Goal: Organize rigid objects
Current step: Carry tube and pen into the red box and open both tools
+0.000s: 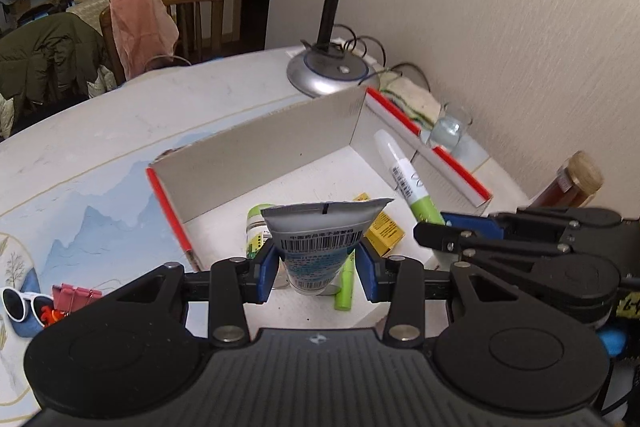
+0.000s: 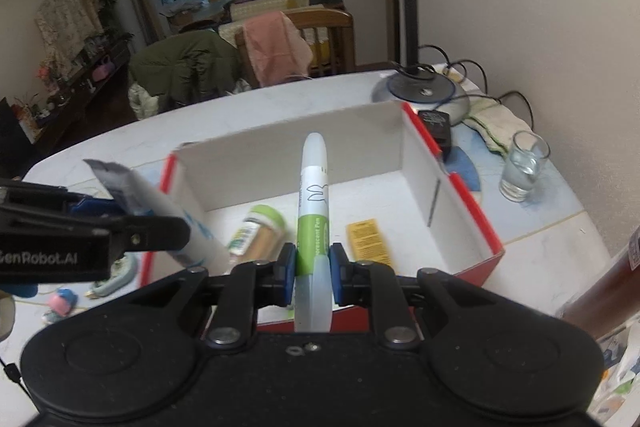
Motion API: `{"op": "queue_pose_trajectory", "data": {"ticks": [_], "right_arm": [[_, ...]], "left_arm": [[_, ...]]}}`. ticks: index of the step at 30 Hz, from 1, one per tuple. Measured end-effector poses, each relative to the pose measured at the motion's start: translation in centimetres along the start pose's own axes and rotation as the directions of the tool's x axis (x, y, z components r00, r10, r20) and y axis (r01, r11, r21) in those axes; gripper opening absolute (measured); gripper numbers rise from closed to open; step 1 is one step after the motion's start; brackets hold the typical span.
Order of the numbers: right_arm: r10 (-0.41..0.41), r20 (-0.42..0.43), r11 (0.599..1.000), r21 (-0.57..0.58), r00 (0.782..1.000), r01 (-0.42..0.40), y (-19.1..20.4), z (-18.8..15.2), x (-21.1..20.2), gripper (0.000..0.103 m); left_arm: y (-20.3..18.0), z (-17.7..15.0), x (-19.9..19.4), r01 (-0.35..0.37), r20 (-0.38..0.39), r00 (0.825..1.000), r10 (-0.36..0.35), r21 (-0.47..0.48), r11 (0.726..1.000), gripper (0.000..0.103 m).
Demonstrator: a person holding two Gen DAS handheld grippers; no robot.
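The left gripper [image 1: 318, 269] is clenched on a white squeeze tube [image 1: 320, 247] with barcodes, its crimped end pointing up, held above the near part of the open red-edged box [image 1: 256, 151] on the table [image 1: 100, 131]. The right gripper [image 2: 313, 273] grips a green-and-white fluorescent pen [image 2: 314, 199] by its clear cap end, the pen pointing toward the far wall of the box over its middle. In the box lie a green-capped bottle [image 2: 256, 231] at left and a small yellow carton [image 2: 368, 239] at right; a glass [image 2: 522, 167] stands on the table right of the box, near the lamp base [image 2: 424, 91].
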State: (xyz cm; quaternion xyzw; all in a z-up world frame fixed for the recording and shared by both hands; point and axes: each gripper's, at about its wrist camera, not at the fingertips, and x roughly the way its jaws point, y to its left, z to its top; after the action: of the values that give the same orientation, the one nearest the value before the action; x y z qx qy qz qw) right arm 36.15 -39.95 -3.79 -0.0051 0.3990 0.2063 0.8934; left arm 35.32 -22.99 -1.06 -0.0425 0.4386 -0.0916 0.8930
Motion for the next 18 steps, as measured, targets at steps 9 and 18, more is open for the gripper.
{"op": "queue_pose_trajectory", "data": {"ticks": [9, 18], "right_arm": [[-0.031, -0.034, 0.999, -0.022, 0.999, 0.030, -2.7, 1.3, 4.1, 0.016], [-0.028, -0.094, 0.999, -0.039, 0.995, 0.024, -4.3, 1.4, 7.4, 0.016]], "left_arm": [[-0.5, 1.2, 4.6, -0.052, -0.086, 0.995, 0.054, 0.015, 0.999, 0.040], [-0.4, 2.4, 8.5, -0.074, -0.149, 0.986, 0.075, 0.014, 0.997, 0.040]]}}
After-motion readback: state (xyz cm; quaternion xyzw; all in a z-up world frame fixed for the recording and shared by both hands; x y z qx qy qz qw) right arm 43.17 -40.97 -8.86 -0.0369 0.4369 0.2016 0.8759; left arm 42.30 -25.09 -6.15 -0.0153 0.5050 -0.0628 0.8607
